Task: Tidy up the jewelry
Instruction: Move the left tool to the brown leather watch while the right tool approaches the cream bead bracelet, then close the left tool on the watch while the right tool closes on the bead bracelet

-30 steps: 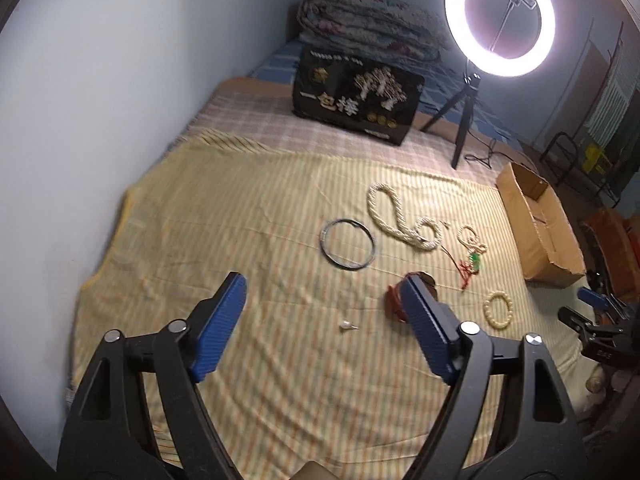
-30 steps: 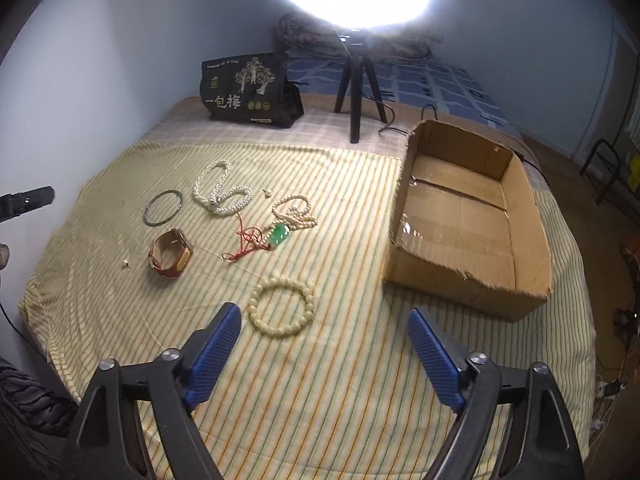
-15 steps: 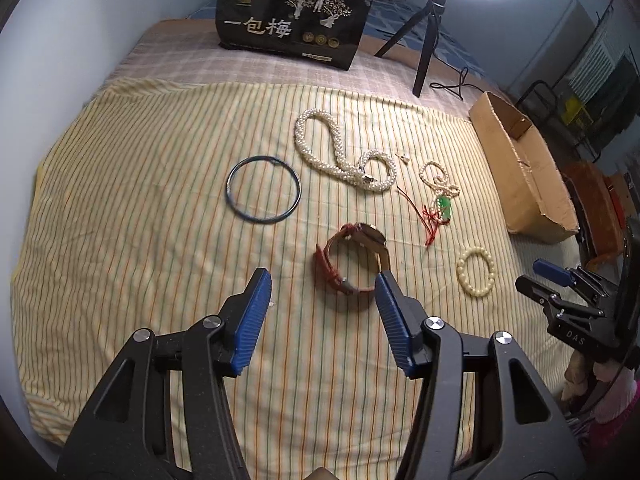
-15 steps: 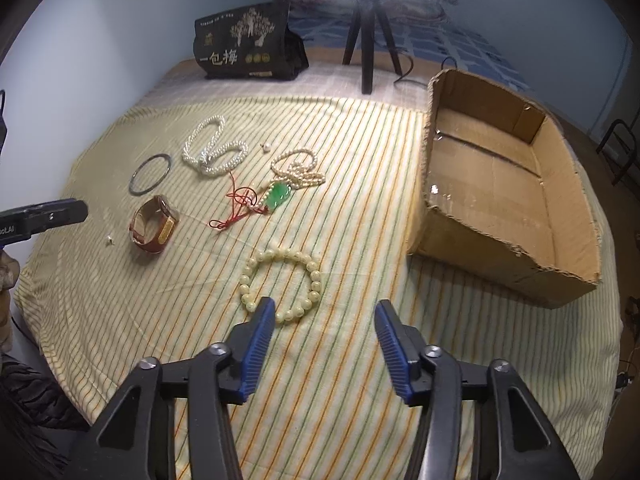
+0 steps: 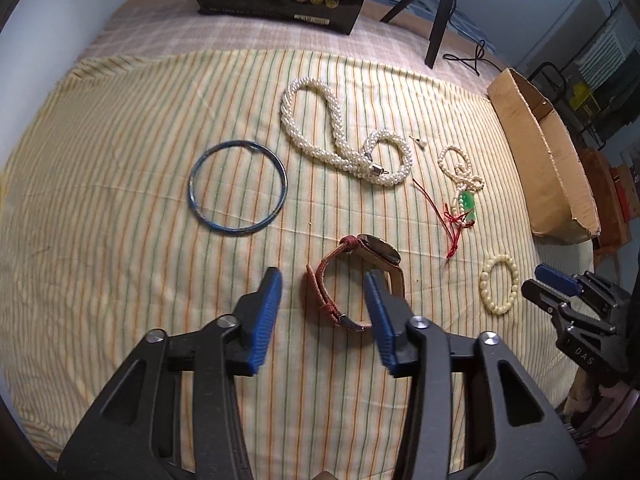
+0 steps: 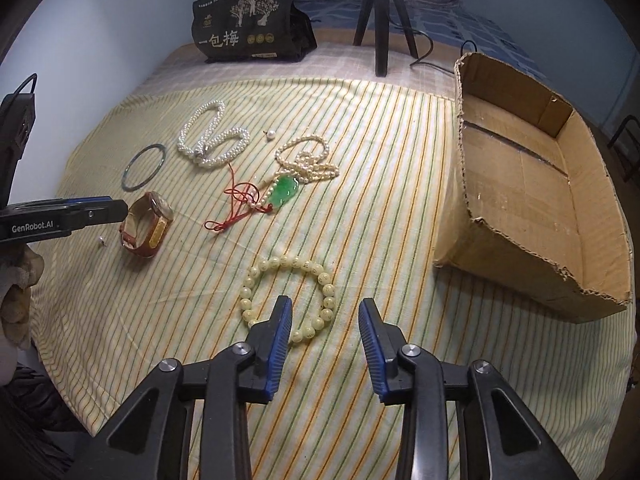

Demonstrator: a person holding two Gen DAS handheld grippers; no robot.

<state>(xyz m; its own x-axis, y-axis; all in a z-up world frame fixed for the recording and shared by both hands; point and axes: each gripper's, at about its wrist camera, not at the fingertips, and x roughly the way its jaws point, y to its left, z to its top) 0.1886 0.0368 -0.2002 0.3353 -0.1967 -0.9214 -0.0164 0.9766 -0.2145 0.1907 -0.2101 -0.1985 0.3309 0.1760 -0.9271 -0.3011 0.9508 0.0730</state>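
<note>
Straddling the watch (image 5: 354, 280) on the bed, the left gripper (image 5: 322, 312) is apart; its floppy strap suits pinching the rigid case. The right gripper (image 6: 324, 330), also apart, hovers over the light, slippery bead bracelet (image 6: 286, 298).

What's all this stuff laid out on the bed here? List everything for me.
watch: one, red-brown strap, between the left gripper's fingers
bead bracelet: one, cream, just ahead of the right gripper
bangle: one, blue, left on the cloth
pearl rope: one, white, looped mid-cloth
jade pendant: one, green, on red cord beside small pearl strand
loose pearl: one, white
cardboard box: one, brown, open, right
black bag: one, far end
tripod: one, black
left gripper: open
right gripper: open
</note>
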